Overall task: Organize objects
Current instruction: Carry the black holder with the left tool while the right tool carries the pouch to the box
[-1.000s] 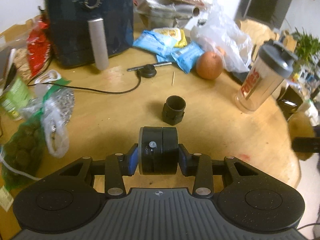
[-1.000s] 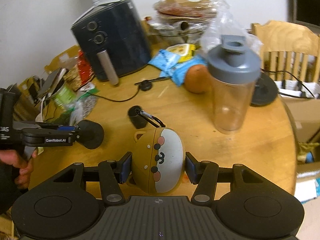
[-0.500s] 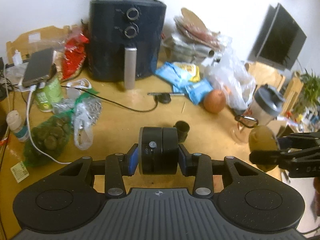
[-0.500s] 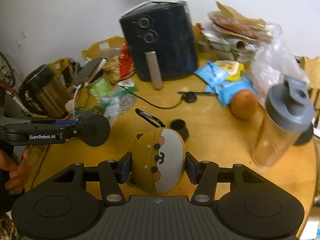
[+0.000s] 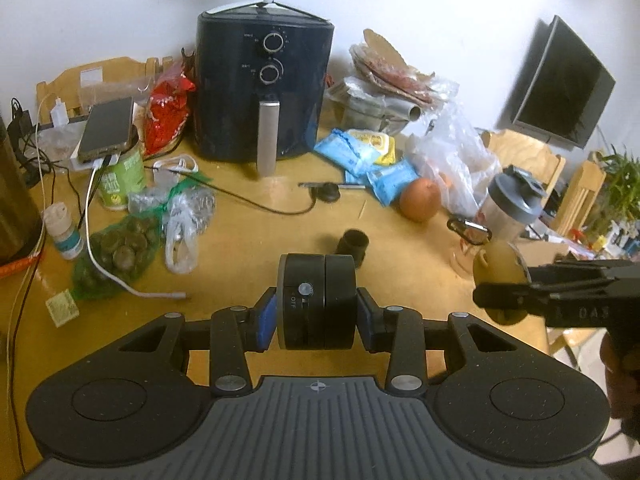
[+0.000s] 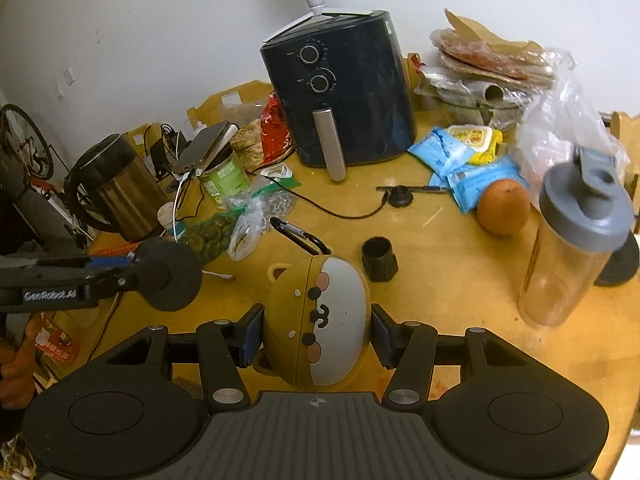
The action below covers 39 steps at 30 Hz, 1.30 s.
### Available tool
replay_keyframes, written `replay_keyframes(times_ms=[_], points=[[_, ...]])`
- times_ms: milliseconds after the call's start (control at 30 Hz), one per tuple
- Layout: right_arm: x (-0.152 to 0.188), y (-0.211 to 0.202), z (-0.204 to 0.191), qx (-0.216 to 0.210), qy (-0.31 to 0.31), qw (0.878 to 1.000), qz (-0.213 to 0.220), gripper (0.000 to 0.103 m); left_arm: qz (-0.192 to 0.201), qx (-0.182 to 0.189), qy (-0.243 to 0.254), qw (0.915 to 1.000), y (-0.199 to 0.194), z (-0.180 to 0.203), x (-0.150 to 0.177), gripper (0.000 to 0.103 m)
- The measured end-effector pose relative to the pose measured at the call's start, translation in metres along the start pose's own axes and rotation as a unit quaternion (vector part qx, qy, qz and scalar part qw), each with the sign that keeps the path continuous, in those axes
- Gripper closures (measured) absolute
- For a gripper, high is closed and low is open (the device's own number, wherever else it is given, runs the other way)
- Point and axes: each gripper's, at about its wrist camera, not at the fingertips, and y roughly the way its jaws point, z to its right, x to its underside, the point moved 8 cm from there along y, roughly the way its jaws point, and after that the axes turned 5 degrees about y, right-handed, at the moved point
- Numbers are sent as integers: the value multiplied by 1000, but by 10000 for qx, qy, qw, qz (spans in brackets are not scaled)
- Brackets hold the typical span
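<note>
— Black and smooth, what is that between the blue pads of the left gripper?

— It is a round black puck, made of two thick discs side by side, with a small switch marked OFF. The pads press on both flat sides, so the left gripper holds it above the wooden table.

— And the right gripper?

— It is clamped on a mustard-yellow case, egg-shaped, with a grey face and small dots. A black carabiner stands out of its top, just beyond the pads.

— Does the other view show the case too?

— Only partly. In the left view the case is at the far right, half hidden behind the black fingers, and the face does not show.

— What lies beyond the claws?

— Just ahead of both, a short black tube stands on the table. Further to the right there are an orange and a clear plastic shaker bottle with a grey lid. Farthest, against the wall, is a dark blue air fryer with two knobs. The text on the knobs is too small to read.
</note>
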Motion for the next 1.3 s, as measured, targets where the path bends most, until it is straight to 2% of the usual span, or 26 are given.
replay_keyframes(times_ms=[233, 833, 1300], points=[[15, -9, 11, -13, 196, 9998, -18, 46, -214, 14, 15, 9998, -8, 12, 20, 64], [34, -24, 26, -51, 334, 9994, -78, 46, -412, 71, -138, 9990, -18, 34, 48, 64], [42, -33, 29, -54, 372, 9992, -101, 46, -715, 371, 14, 9968, -10, 61, 65, 64]])
